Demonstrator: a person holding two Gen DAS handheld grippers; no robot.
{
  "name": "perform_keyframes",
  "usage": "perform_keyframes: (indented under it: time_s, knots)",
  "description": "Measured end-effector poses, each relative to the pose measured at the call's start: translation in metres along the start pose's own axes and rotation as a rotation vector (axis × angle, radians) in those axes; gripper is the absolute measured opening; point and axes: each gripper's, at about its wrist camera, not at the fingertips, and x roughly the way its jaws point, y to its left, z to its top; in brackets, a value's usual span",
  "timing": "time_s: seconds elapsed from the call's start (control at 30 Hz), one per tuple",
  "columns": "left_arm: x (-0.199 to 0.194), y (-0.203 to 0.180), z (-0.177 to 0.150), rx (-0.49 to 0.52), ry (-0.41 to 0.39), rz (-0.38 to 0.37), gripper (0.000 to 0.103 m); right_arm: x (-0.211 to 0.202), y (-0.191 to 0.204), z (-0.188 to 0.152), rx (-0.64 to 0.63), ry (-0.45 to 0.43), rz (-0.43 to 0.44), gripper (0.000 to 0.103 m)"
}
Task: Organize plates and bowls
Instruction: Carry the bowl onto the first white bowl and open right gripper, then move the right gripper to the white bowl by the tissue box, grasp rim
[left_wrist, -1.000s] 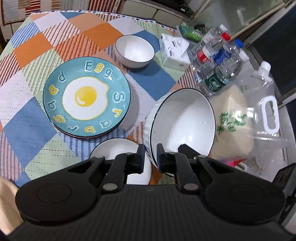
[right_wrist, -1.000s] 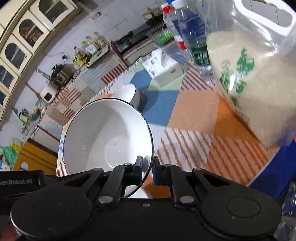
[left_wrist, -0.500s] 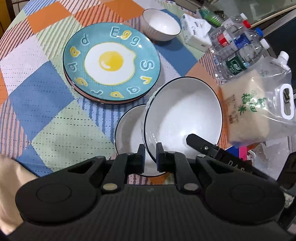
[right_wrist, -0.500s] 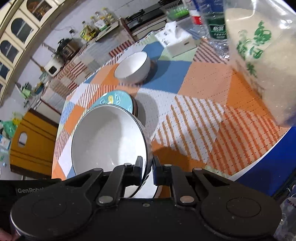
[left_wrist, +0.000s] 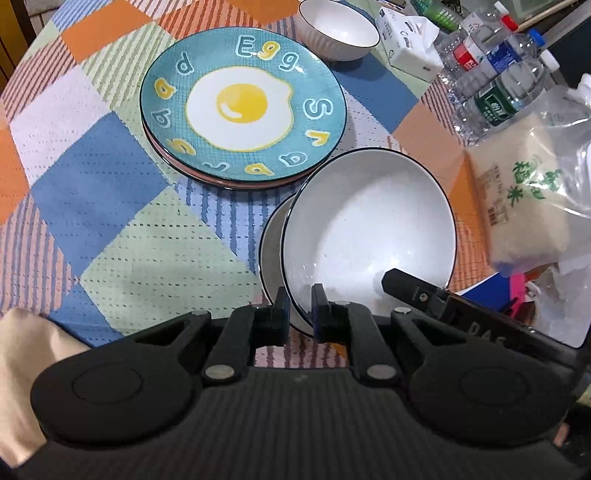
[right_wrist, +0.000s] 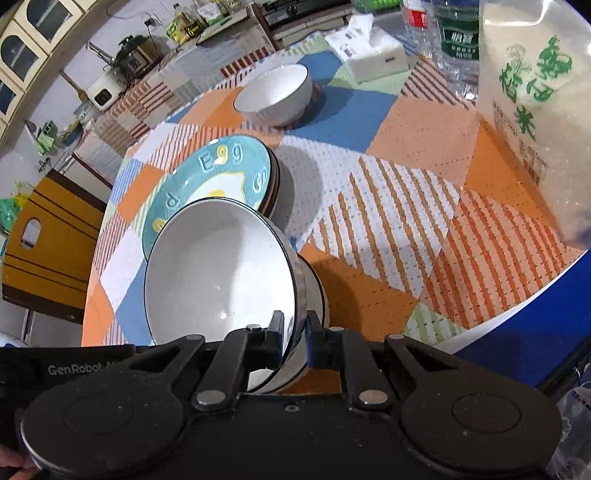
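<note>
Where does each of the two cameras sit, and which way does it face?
Left wrist: on the left claw, facing steeply down at the held bowl and egg plate; claw fingers and a sleeve show.
Right wrist: on the right claw, facing down across the table toward kitchen counters; its fingers show.
Shared: held bowl, egg plate, small bowl, rice bag.

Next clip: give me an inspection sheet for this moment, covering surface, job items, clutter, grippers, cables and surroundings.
Surface: round table under a patchwork cloth.
Job's things: large white bowl held tilted in a second bowl; egg plate tops a stack; small bowl apart.
Clutter: rice bag, water bottles, tissue box.
Grippers: left hand-held gripper shut on the large bowl's rim; right hand-held gripper opening, rim between its fingers.
Cables: nothing seen.
Surroundings: kitchen counter, cabinets.
</note>
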Motion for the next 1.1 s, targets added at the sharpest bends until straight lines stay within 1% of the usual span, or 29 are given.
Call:
perform_keyframes:
  time_s: [0.07, 0.23, 0.33, 0.4, 0.5, 0.57, 0.67, 0.73, 0.8, 0.83, 0.87, 0.93, 1.03, 1.1]
  knots:
    - [0.0, -0.003, -0.001, 0.018, -0.001, 0.008, 0.012, -0.001, 0.0, 0.0, -0.004, 0.003, 0.001, 0.017]
    - [0.001, -0.005, -0.002, 0.045, 0.006, 0.04, 0.013, -0.002, 0.014, -0.003, -0.093, 0.0, -0.037, 0.018]
    - [0.002, -0.001, -0.002, 0.025, 0.025, 0.009, 0.013, -0.001, 0.017, -0.004, -0.128, 0.013, -0.06, 0.018]
    - [0.005, 0.0, -0.003, 0.018, 0.039, 0.001, 0.013, -0.002, 0.022, -0.006, -0.162, 0.005, -0.086, 0.018]
    - [0.006, -0.004, -0.005, 0.043, 0.037, 0.029, 0.014, -0.001, 0.025, -0.006, -0.192, 0.015, -0.104, 0.019]
    - [0.007, -0.005, -0.005, 0.051, 0.036, 0.048, 0.015, 0.0, 0.026, -0.007, -0.203, 0.024, -0.101, 0.02]
    - [0.01, -0.005, -0.006, 0.064, 0.046, 0.065, 0.016, 0.001, 0.029, -0.008, -0.222, 0.035, -0.102, 0.022]
    - [0.009, -0.007, -0.006, 0.085, 0.037, 0.079, 0.016, 0.0, 0.03, -0.007, -0.239, 0.047, -0.102, 0.026]
    - [0.008, -0.009, -0.006, 0.105, 0.028, 0.096, 0.016, -0.002, 0.032, -0.006, -0.266, 0.034, -0.131, 0.029]
    - [0.008, -0.009, -0.005, 0.111, 0.024, 0.095, 0.016, -0.003, 0.034, -0.006, -0.292, 0.023, -0.15, 0.032]
    - [0.008, -0.007, -0.004, 0.105, 0.027, 0.076, 0.018, -0.004, 0.035, -0.007, -0.312, 0.015, -0.162, 0.031]
    - [0.008, -0.001, -0.002, 0.079, 0.026, 0.061, 0.018, -0.004, 0.034, -0.005, -0.313, 0.017, -0.148, 0.033]
    - [0.003, 0.005, 0.002, 0.072, -0.001, 0.085, 0.018, -0.004, 0.026, 0.0, -0.276, 0.026, -0.106, 0.033]
    - [-0.002, 0.008, 0.006, 0.066, -0.018, 0.072, 0.018, -0.004, 0.021, 0.002, -0.255, 0.034, -0.082, 0.033]
